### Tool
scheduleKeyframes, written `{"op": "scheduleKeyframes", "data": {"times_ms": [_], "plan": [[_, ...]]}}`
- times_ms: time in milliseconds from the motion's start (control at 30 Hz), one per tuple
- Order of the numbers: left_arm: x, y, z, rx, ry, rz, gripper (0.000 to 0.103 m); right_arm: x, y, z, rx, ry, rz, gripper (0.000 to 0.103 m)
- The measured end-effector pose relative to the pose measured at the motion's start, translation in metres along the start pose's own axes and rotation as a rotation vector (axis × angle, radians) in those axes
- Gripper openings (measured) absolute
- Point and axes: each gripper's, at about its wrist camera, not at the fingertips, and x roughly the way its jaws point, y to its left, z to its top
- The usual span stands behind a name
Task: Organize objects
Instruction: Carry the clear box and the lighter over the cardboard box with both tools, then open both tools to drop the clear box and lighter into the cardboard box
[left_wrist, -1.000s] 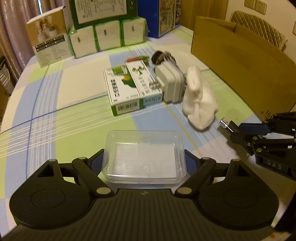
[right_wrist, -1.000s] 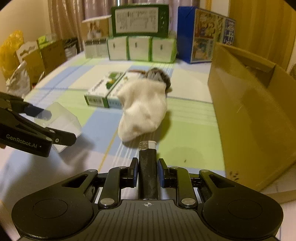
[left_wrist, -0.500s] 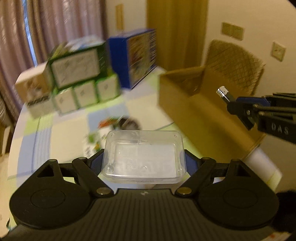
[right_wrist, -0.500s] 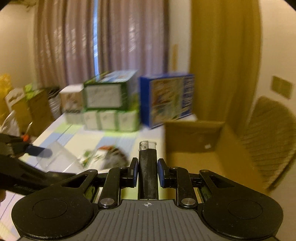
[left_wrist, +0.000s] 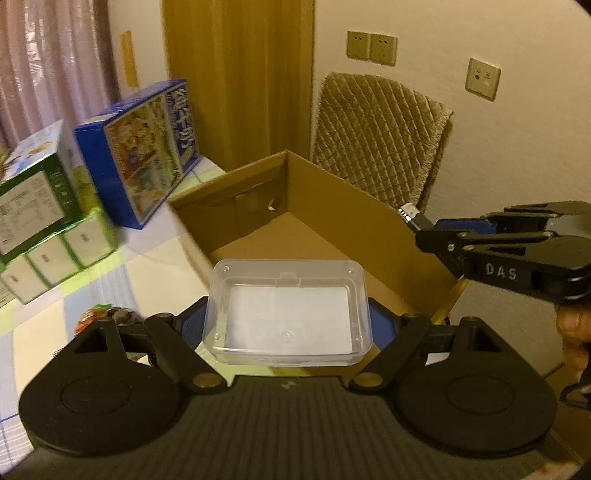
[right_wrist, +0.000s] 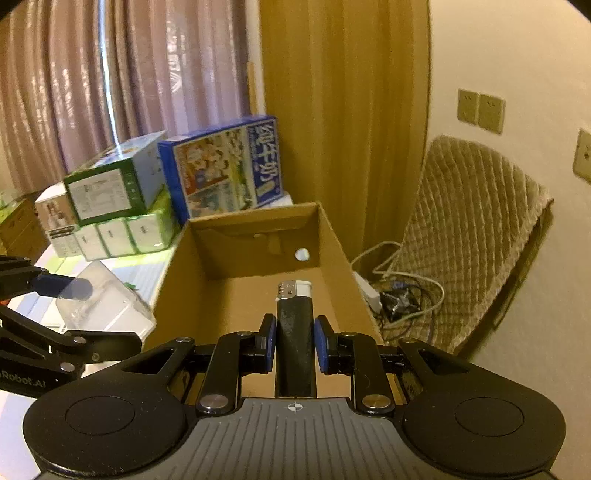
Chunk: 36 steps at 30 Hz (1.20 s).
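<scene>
The right gripper (right_wrist: 294, 345) is clamped on a black lighter (right_wrist: 295, 332), its 2 blue pads (right_wrist: 269, 341) pressing the smooth body, metal head forward. The left gripper (left_wrist: 288, 325) is clamped on a clear plastic case (left_wrist: 287, 312), rigid, rectangular, round-cornered, lid shut. Both loads hang above or just before the open cardboard box (right_wrist: 334, 251), matte brown, with 1 round hole in its far wall; the visible floor looks bare. Step in hand, as judged: carrying both items to the box. The next move calls for lowering each inside the walls before letting go. Beyond: stacked printed cartons (right_wrist: 114, 206) and a quilted chair (right_wrist: 476, 236).
</scene>
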Motion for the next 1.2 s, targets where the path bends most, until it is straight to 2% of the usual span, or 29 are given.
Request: {"op": "scheduleKeyframes", "data": {"times_ms": [200, 267, 500, 833, 867, 933, 1000, 1200], "plan": [[0.028, -0.008, 0.005, -0.012, 0.017, -0.029, 0.083, 0.008, -0.019, -0.005, 0.034, 0.012, 0.004, 0.019], [0.032, -0.007, 0.006, -0.018, 0.017, -0.028, 0.090, 0.012, -0.021, -0.008, 0.034, 0.010, 0.007, 0.019], [0.020, 0.004, 0.002, -0.044, -0.022, 0.004, 0.091, 0.017, -0.023, -0.016, 0.041, 0.029, 0.012, 0.019], [0.003, 0.021, -0.020, -0.096, -0.008, 0.043, 0.092, 0.024, -0.017, -0.015, 0.067, 0.017, 0.036, 0.019], [0.002, 0.023, -0.022, -0.099, -0.008, 0.045, 0.092, 0.024, -0.018, -0.014, 0.078, 0.004, 0.048, 0.021], [-0.001, 0.025, -0.025, -0.107, -0.009, 0.053, 0.093, 0.023, -0.020, -0.012, 0.098, -0.004, 0.068, 0.042], [-0.005, 0.029, -0.028, -0.122, -0.012, 0.064, 0.094, 0.021, -0.021, -0.010, 0.105, -0.019, 0.070, 0.051], [-0.021, 0.039, -0.037, -0.170, -0.027, 0.093, 0.096, 0.008, -0.020, -0.009, 0.111, -0.031, 0.068, 0.053]]}}
